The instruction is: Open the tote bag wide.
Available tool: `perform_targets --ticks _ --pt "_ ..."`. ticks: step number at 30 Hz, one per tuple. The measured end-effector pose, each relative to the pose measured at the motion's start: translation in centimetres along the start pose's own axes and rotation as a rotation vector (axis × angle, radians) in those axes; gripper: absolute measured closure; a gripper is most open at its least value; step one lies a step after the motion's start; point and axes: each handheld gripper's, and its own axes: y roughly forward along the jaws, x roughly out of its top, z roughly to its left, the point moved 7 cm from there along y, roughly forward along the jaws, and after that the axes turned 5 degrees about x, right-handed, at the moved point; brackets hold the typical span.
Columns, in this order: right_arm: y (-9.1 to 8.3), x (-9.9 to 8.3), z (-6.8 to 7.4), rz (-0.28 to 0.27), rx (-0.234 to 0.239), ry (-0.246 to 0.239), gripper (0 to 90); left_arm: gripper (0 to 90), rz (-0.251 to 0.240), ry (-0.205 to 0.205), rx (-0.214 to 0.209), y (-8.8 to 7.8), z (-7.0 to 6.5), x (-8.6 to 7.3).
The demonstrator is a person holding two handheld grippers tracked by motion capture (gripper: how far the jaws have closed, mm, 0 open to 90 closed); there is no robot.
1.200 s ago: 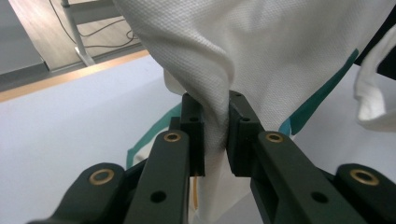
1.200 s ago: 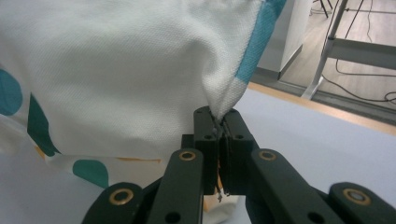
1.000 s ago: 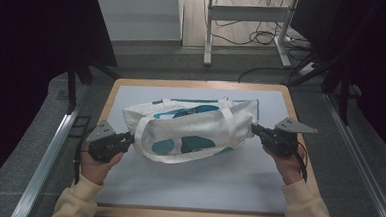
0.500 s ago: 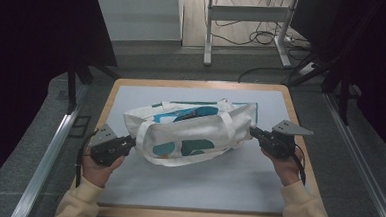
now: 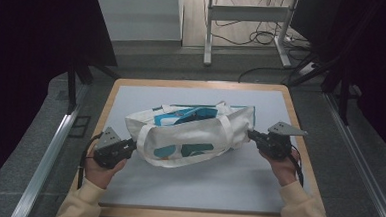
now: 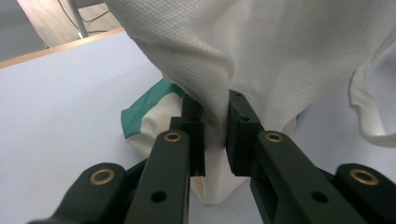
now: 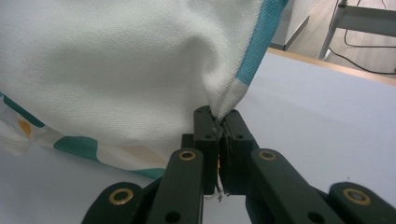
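A white cloth tote bag [image 5: 190,131] with teal and orange shapes lies in the middle of the pale blue table top [image 5: 217,185]. My left gripper [image 5: 131,146] is shut on the bag's left end; in the left gripper view its pads [image 6: 238,126] pinch a fold of white cloth [image 6: 217,119]. On the other side my right gripper [image 5: 250,135] is shut on the bag's right end, where a cloth corner with a teal edge [image 7: 247,56] is nipped between the jaws [image 7: 218,128]. The bag hangs stretched between the two grippers.
A wooden rim [image 5: 197,83] frames the table top. Beyond it a white metal stand [image 5: 246,16] and cables lie on the floor. Metal rails [image 5: 48,151] run along both sides. The bag's white strap [image 6: 369,112] droops at the right in the left gripper view.
The bag has shifted a little toward the near side and its shape has sagged; both hands have stayed almost where they were, jaws still shut on the cloth.
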Motion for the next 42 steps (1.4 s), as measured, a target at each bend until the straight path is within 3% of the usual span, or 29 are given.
perform_targets --ticks 7,23,42 --pt "0.7 -0.9 -0.1 0.035 0.001 0.003 85.6 80.0 0.026 0.030 0.010 0.3 -0.4 -1.1" --pt "1.8 -3.2 -0.1 0.116 0.000 0.006 85.6 80.3 0.085 0.045 0.010 1.6 -0.3 -2.5" --pt "3.4 -5.6 0.1 0.229 0.021 0.030 85.6 80.6 0.198 0.006 0.000 4.3 0.4 -4.3"
